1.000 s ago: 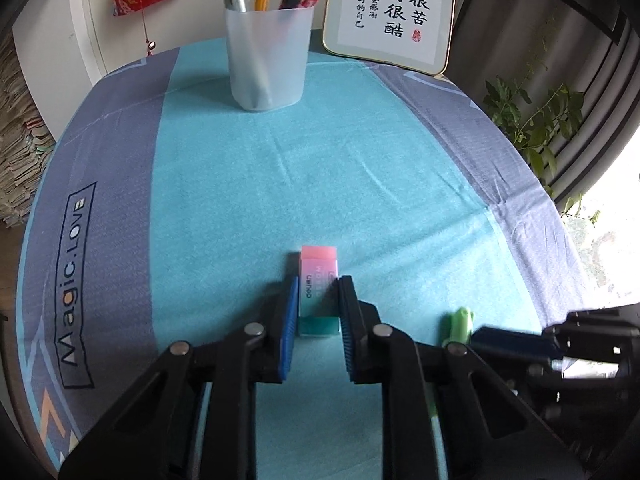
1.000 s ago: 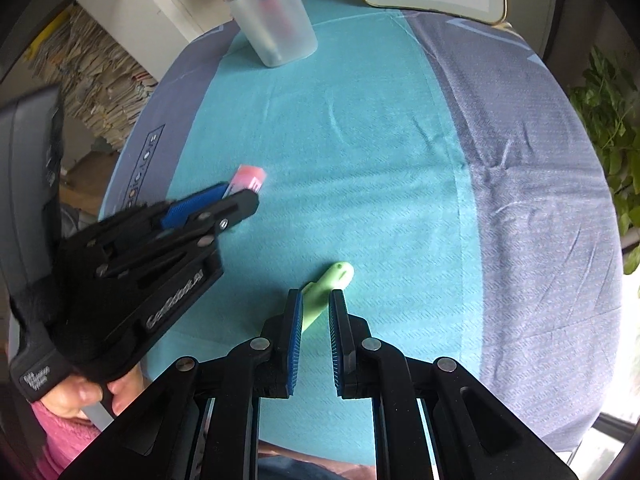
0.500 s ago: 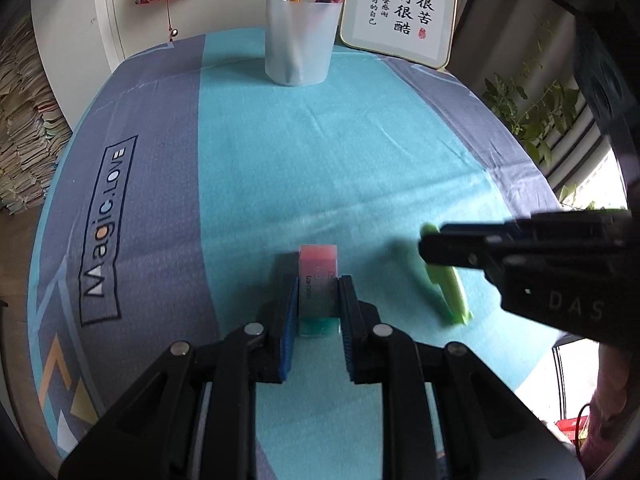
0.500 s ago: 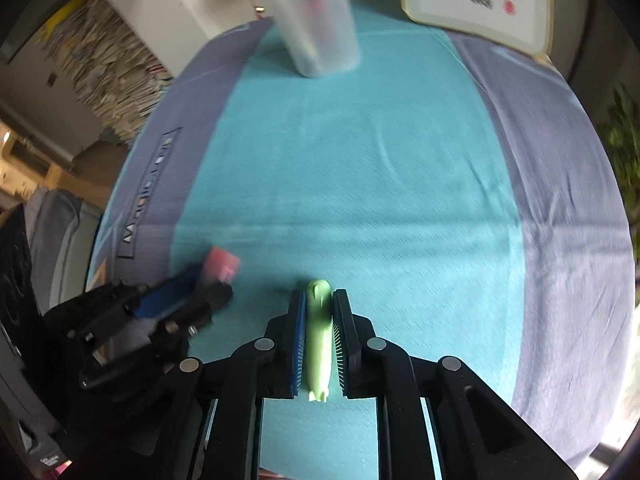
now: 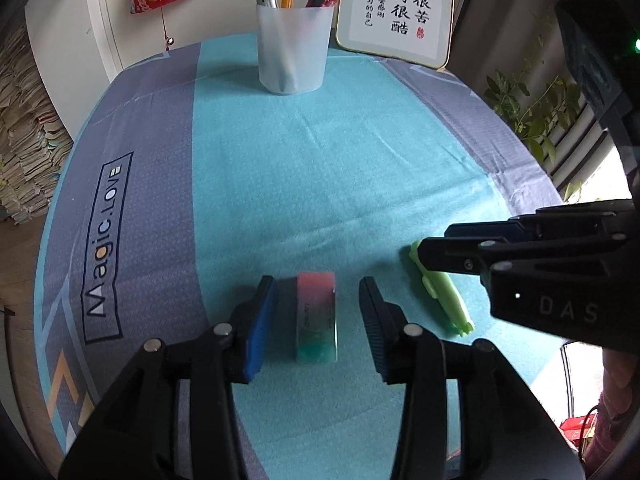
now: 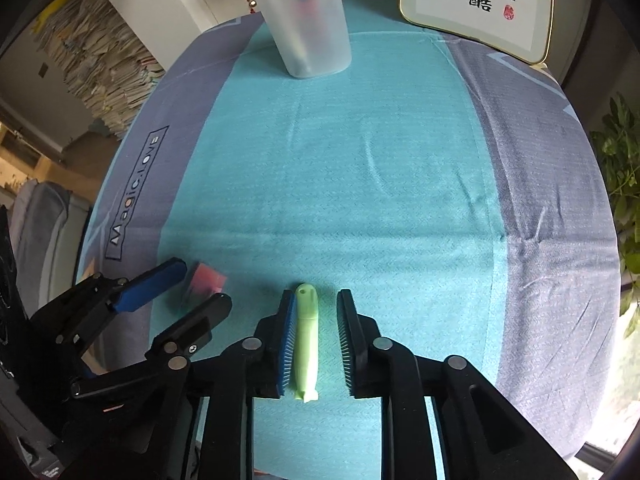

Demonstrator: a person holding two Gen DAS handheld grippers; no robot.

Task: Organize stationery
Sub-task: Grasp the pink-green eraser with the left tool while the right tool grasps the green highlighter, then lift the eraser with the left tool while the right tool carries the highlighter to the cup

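I am letting go with both sets of fingers. The left gripper (image 5: 318, 320) has just been opening, and the pink-to-teal eraser (image 5: 317, 316) is lying between its pads, clear of both, down on the counter (image 5: 340, 152). The right gripper (image 6: 316, 340) has also just been opening; the green highlighter (image 6: 306, 344) is lying between its pads, hugging the left pad so closely that I cannot tell whether it is touching, with a clear gap to the right pad.

I am reading this as the release step, both items set down side by side. Next I am expecting to back both grippers off without nudging either piece.

The eraser's long axis is running straight out along the left fingers. The highlighter is lying parallel to the right fingers, rounded end pointing away, toward the frosted pen cup (image 6: 306, 28) far ahead.
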